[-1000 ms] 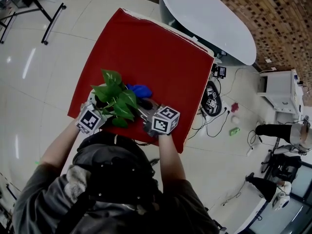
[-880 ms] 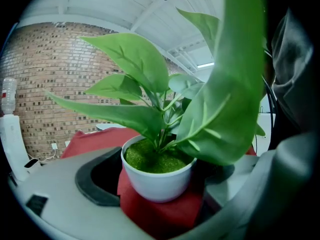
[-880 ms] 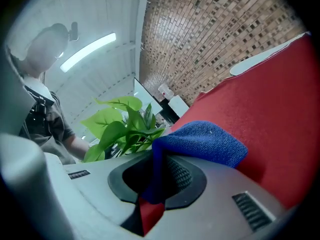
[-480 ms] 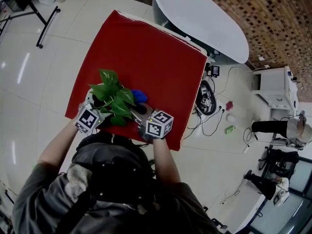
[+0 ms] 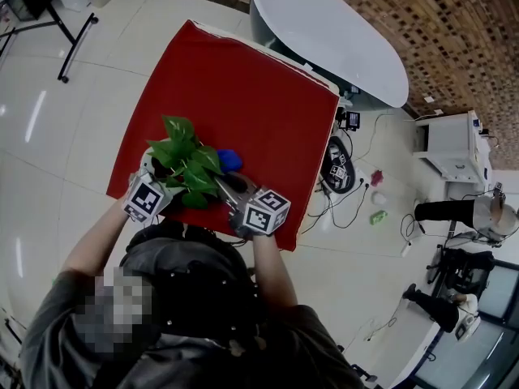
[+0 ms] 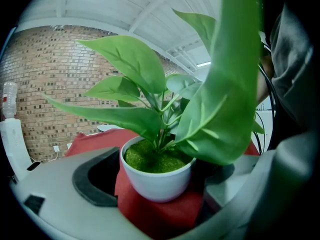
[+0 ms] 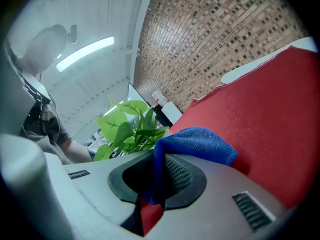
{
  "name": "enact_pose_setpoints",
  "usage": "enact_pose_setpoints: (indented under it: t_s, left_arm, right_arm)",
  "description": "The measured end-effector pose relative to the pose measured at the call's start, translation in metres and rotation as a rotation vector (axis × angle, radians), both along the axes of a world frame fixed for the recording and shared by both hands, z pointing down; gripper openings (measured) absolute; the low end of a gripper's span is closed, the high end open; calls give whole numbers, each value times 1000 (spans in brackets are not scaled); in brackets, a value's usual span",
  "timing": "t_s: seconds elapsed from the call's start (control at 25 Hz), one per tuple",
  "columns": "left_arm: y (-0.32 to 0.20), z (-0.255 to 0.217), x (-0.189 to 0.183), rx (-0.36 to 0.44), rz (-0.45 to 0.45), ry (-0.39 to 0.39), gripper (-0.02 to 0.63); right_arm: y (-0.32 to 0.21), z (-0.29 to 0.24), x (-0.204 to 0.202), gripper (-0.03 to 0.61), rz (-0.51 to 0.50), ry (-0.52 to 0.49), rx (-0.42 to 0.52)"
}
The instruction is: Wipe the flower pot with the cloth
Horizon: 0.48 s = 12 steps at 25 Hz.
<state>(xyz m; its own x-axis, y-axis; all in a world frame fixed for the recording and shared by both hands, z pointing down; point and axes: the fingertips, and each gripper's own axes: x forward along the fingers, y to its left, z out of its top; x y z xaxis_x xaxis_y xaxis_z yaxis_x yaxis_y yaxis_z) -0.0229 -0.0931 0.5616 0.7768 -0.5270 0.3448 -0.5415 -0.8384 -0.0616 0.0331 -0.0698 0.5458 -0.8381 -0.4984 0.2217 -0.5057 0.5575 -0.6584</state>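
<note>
L claw (image 6: 160,190) has its jaws set either side of the flower pot (image 6: 152,175) and looks clamped on it, steadying it upright on the red counter (image 5: 243,79), near the front-left edge by the person. R claw (image 7: 155,180) is clenched on the blue cloth (image 7: 196,145), a fold of it bunched betw the pads w/ the rest sticking out in front. In the head view the cloth sits just beside the plant's leaves (image 5: 188,159) on the pot's right side; can't tell if it's actually touching the pot wall, leaves cover that spot. So: setup done (pot held, cloth in grip, cloth brought up to pot). Wiping itself prob at its start or mid-stroke. Pot face in the left gripper view looks clean white, but other sides aren't shown, so can't call it finished.
</note>
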Motion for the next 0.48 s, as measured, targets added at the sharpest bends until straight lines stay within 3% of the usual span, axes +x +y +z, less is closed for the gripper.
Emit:
enact_pose_setpoints:
  t_s: [0.24, 0.4, 0.48]
  left_arm:
    - [8, 1, -18, -12, -60, -28, 482]
    - [16, -2, -42, -91, -284, 70, 486]
    - [24, 3, -39, -113, -354, 82, 486]
  right_arm:
    - [8, -8, 29, 51, 57, 18, 7]
    - [9, -6, 45, 51, 80, 28, 26]
    - [9, -5, 50, 51, 88, 28, 28]
